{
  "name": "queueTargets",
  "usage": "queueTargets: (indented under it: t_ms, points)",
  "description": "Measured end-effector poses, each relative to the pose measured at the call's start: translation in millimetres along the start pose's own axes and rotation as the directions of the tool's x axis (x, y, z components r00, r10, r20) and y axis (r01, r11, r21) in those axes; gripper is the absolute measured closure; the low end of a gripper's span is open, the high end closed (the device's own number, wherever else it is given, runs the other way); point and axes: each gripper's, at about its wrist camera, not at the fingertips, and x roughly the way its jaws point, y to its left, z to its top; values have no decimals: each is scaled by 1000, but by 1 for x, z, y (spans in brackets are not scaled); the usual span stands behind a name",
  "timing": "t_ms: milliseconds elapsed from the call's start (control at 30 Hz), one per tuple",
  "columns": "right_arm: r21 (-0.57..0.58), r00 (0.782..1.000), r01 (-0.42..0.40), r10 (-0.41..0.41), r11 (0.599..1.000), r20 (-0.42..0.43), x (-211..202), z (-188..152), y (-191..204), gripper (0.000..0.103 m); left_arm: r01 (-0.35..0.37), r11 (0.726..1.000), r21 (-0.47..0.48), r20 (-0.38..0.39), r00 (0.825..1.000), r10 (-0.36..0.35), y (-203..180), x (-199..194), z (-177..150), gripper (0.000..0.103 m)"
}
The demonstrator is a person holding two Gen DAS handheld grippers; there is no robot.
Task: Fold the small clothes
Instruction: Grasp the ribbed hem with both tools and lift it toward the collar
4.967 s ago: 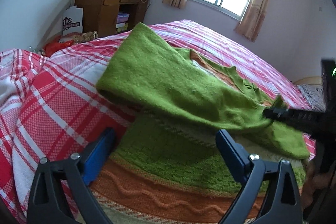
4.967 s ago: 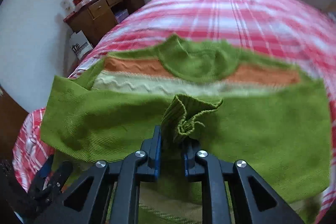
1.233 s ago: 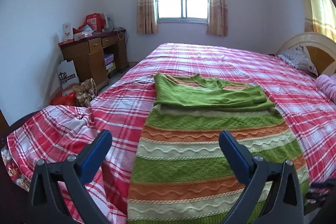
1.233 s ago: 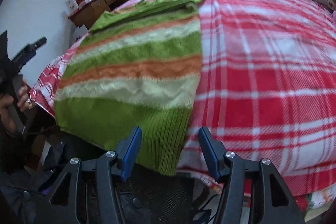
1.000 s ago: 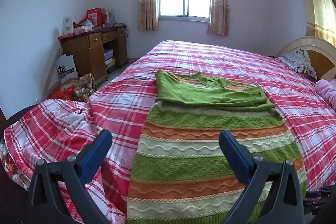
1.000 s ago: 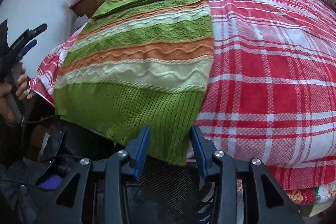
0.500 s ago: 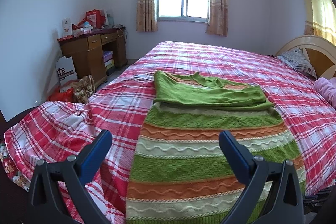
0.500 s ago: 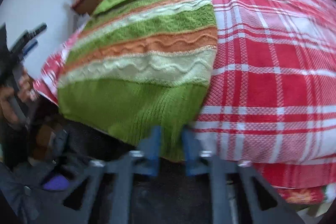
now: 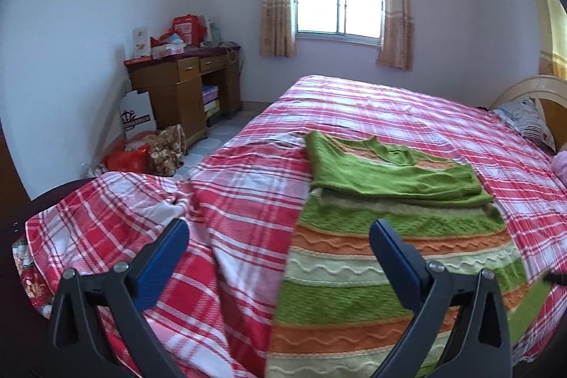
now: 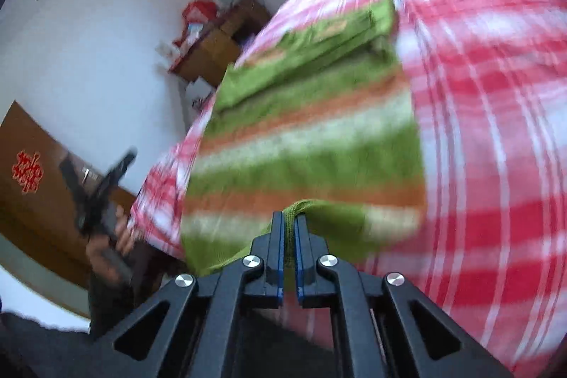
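The left gripper [image 9: 278, 248] hangs with jaws wide apart and empty over the bed [image 9: 407, 108], beside the sweater's [image 9: 386, 257] near left edge. The right gripper [image 10: 290, 229] has its jaws pinched on the hem [image 10: 301, 206], so the bottom-up fold looks underway. Next, likely, the left takes the other hem corner.

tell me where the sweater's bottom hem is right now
In the right wrist view, the hem sits low and centre, pinched in the right gripper at the near edge of the plaid bed.
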Motion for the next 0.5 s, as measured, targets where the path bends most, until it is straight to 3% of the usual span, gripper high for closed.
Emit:
queueTargets:
  t_ms: [200, 300, 400, 500]
  points:
    - [46, 993, 87, -90, 995, 74, 38, 58, -27, 99, 11, 1000, -12, -17, 1000, -11, 22, 7, 4, 0]
    - [59, 985, 149, -153, 987, 76, 58, 69, -38, 99, 23, 1000, -2, -51, 998, -23, 31, 12, 1, 0]
    - [139, 982, 162, -174, 977, 80, 69, 71, -59, 99, 49, 998, 34, -93, 995, -46, 36, 16, -4, 0]
    - [150, 981, 158, -172, 976, 87, 73, 69, -65, 99, 128, 989, 80, -143, 983, -116, 38, 18, -14, 0]
